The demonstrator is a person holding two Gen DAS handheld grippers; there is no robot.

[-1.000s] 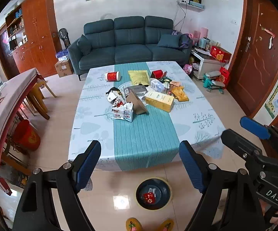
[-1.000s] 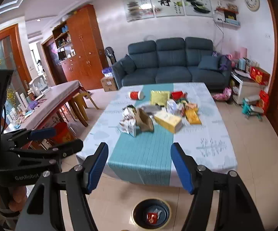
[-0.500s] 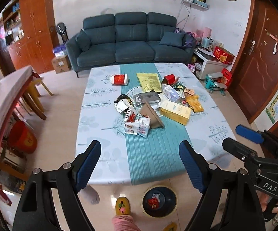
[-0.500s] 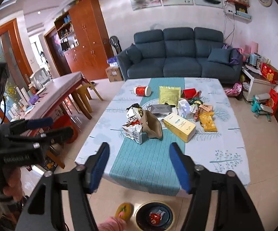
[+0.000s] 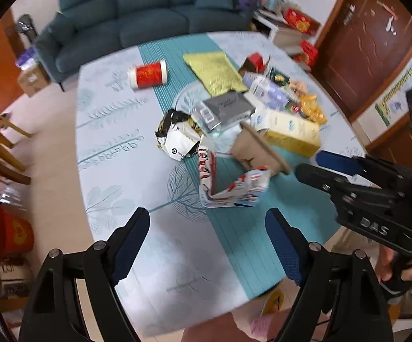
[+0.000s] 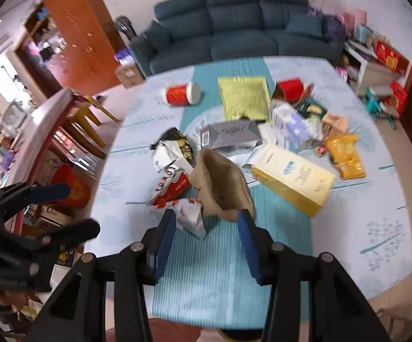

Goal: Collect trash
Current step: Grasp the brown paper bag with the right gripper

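My right tool (image 6: 204,222) over the bench (image 6: 377,228), jaws just narrowing yet unclenched, brown paper bag (image 6: 220,182) just beyond; my left tool (image 5: 206,228) released, red-and-white wrapper (image 5: 228,182) beside that bag

One table (image 6: 377,256) was seen, and on it were counted one red can (image 6: 181,94), one gold pouch (image 6: 244,99), one grey box (image 6: 230,136), one yellow box (image 6: 294,179), one brown paper bag (image 6: 220,185) and one orange snack packet (image 6: 347,156). Two red-and-white cartons (image 5: 231,188) (image 6: 290,87) were counted, one crushed and one at the far side. One sofa (image 6: 234,28), one red bucket (image 5: 10,232) and two grippers (image 5: 206,242) (image 6: 206,233) were also counted.
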